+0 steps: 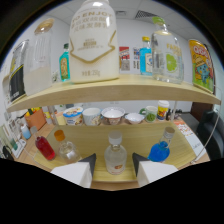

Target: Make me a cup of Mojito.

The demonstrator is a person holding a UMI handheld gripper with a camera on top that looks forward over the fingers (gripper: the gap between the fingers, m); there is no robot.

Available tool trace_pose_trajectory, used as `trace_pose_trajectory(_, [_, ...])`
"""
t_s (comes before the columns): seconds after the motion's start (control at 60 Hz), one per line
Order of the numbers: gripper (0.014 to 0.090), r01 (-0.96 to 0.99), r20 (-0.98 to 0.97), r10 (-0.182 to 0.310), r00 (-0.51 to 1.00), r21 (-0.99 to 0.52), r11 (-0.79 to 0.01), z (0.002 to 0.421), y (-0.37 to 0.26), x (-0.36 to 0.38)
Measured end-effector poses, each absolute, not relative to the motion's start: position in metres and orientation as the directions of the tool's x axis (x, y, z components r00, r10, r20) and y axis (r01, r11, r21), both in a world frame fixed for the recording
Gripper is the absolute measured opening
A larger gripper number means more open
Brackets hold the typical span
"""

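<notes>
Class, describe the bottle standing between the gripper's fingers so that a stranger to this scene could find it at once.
Start at the wooden shelf and look below it, to the counter under the row of bowls. The clear bottle stands on it, between the fingers of the open gripper. Unlike the red bottle and blue bottle flanking it, it is colourless with an orange label.

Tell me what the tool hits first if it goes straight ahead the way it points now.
Most likely the clear bottle with the grey cap, which stands on the lower shelf just ahead of the open tool, in line with the gap between its fingers. Depth is hard to judge, but nothing else shows nearer in that line.
</notes>
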State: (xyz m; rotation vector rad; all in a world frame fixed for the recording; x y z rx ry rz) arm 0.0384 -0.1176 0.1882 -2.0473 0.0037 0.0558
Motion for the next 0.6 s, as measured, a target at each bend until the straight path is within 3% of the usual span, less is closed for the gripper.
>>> trace_pose_trajectory(0.133, [0.0445,-0.015,-0.030,0.026,0.999,-0.880,-0.474,0.179,-0.111,0.037])
trace_pose_trajectory(0.2, [0.0365,-0.026,-0.032,0.004,0.999,-0.879,-0.475,0.177,-0.109,0.041])
trace_pose_trajectory(0.4, [0.0349,-0.080,-0.083,-0.015,0.996,-0.874,-0.479,0.180,-0.114,0.042])
trace_pose_trajectory(0.6, [0.0341,-0.071,-0.063,-0.033,0.997,-0.904,-0.423,0.211,-0.138,0.053])
